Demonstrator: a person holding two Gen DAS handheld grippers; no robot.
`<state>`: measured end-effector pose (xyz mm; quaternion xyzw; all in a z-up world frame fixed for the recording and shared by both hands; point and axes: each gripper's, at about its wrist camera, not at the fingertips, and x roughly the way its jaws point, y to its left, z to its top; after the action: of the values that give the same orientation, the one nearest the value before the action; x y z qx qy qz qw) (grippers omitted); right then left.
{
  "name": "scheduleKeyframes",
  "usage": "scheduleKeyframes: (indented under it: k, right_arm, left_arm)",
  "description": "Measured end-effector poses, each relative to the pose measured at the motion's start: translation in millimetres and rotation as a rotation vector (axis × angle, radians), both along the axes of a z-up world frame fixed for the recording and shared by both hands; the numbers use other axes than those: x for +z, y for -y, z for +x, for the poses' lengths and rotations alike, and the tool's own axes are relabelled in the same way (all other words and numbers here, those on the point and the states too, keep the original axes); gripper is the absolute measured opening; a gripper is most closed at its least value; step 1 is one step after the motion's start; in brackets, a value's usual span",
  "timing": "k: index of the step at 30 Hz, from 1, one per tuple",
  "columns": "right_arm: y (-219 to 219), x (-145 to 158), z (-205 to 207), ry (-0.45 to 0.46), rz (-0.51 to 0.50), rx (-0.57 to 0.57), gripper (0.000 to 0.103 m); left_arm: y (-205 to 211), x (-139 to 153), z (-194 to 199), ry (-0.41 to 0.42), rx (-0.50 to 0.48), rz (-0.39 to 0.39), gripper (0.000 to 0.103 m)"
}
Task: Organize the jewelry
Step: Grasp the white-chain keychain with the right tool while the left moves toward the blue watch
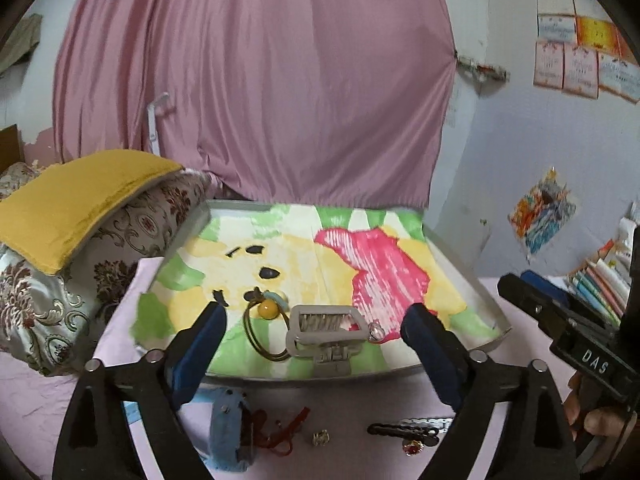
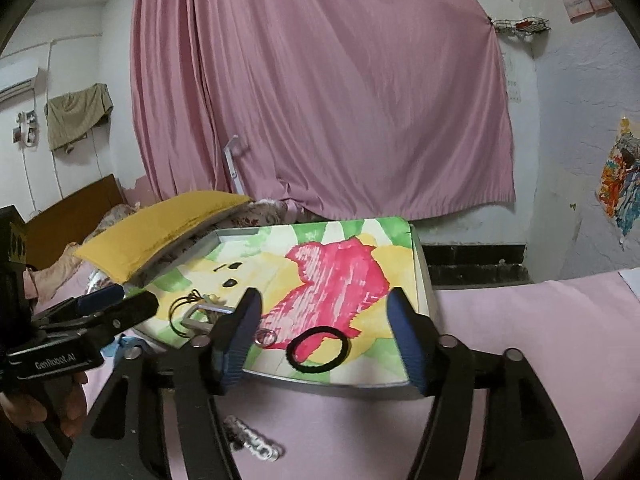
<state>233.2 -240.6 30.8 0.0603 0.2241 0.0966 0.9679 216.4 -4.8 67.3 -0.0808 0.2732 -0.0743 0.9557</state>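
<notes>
A shallow grey tray [image 1: 466, 258] lined with a bear picture holds a grey hair claw clip [image 1: 326, 330], a hair tie with a yellow bead [image 1: 267, 309] and a clear ring [image 1: 377, 332]. My left gripper [image 1: 316, 320] is open and empty above the tray's near edge, its jaws either side of the clip. In the right wrist view the tray [image 2: 422, 276] also holds a black hair tie [image 2: 318, 348]. My right gripper [image 2: 324, 320] is open and empty above it. On the pink sheet lie a blue band [image 1: 228, 424], red cord [image 1: 284, 432], a small ring [image 1: 321, 437], a dark hair clip [image 1: 408, 428] and a red ring [image 1: 413, 447].
A yellow cushion [image 1: 76, 204] on patterned pillows lies left of the tray. A pink curtain [image 1: 256, 80] hangs behind. Books [image 1: 604, 280] stand at the right. A silver chain [image 2: 252, 440] lies on the sheet below the right gripper.
</notes>
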Motion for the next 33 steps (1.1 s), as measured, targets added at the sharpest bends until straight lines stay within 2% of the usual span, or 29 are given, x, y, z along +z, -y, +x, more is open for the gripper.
scheduleKeyframes:
  k: [4, 6, 8, 13, 22, 28, 33]
  right_arm:
    - [0.8, 1.7, -15.1, 0.044, 0.023, 0.002, 0.083]
    - [1.8, 1.5, -21.6, 0.063, 0.030, 0.003, 0.094]
    - [1.4, 0.8, -27.4, 0.081, 0.027, -0.002, 0.099]
    - [0.8, -0.7, -41.7, 0.112, 0.009, 0.013, 0.101]
    - [-3.2, -2.0, -57.0, 0.102, -0.032, 0.043, 0.101]
    - [-11.2, -10.3, -58.7, 0.026, -0.083, 0.099, 0.101]
    - [-10.7, -22.0, -52.8, -0.068, -0.098, 0.118, 0.101]
  left_arm:
    - [-6.1, 5.5, -16.9, 0.062, 0.025, -0.016, 0.098]
    - [-9.4, 7.0, -26.3, 0.093, 0.037, -0.017, 0.102]
    - [-11.1, 7.9, -33.0, 0.114, 0.045, -0.013, 0.102]
    - [-14.4, 5.4, -45.6, 0.129, 0.063, 0.009, 0.102]
    - [-25.0, -4.0, -74.5, 0.153, 0.087, 0.013, 0.102]
    - [-29.2, -11.3, -87.7, 0.134, 0.095, 0.027, 0.102]
    - [-35.2, -19.3, -87.2, 0.059, 0.083, 0.010, 0.102]
